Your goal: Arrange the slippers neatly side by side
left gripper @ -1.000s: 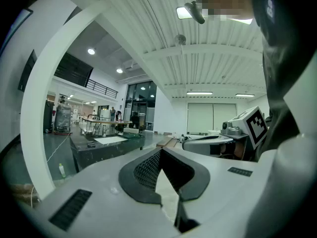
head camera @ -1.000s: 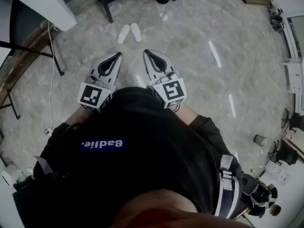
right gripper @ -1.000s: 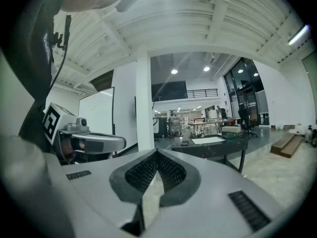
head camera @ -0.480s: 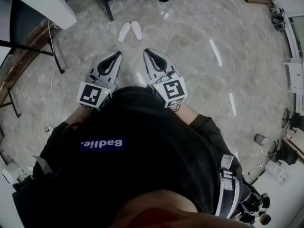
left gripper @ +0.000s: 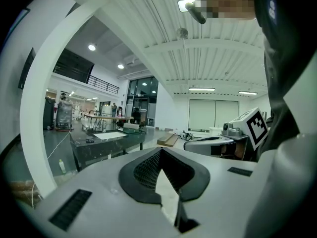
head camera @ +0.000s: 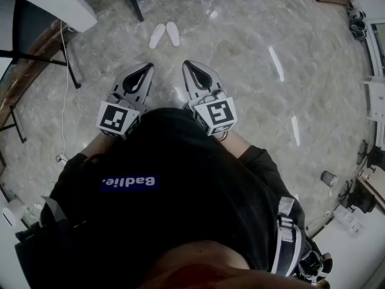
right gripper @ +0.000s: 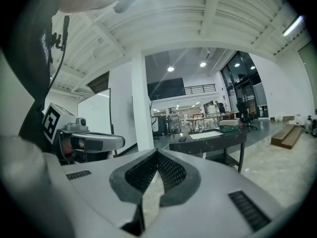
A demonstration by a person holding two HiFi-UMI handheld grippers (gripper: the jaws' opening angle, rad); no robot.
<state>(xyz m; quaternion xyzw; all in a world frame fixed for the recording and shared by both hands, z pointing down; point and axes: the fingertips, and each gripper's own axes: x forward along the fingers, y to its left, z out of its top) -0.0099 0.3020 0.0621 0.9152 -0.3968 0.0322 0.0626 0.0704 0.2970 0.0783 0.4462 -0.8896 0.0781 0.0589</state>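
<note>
The two flat white slippers [head camera: 157, 37] lie splayed at twelve o'clock on the grey marble floor [head camera: 240, 71]. They look not yet straightened. The left gripper [head camera: 145, 69] and right gripper [head camera: 188, 65] are clenched, empty, well apart from them.

The slippers [head camera: 157, 35] lie together on the floor [head camera: 252, 71], ahead of the left gripper [head camera: 145, 68] and the right gripper [head camera: 187, 65], right of a table leg [head camera: 133, 2].

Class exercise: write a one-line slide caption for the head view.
Left hand-held gripper and right hand-held gripper shut and empty; white slippers lie splayed on the marble floor ahead.
</note>
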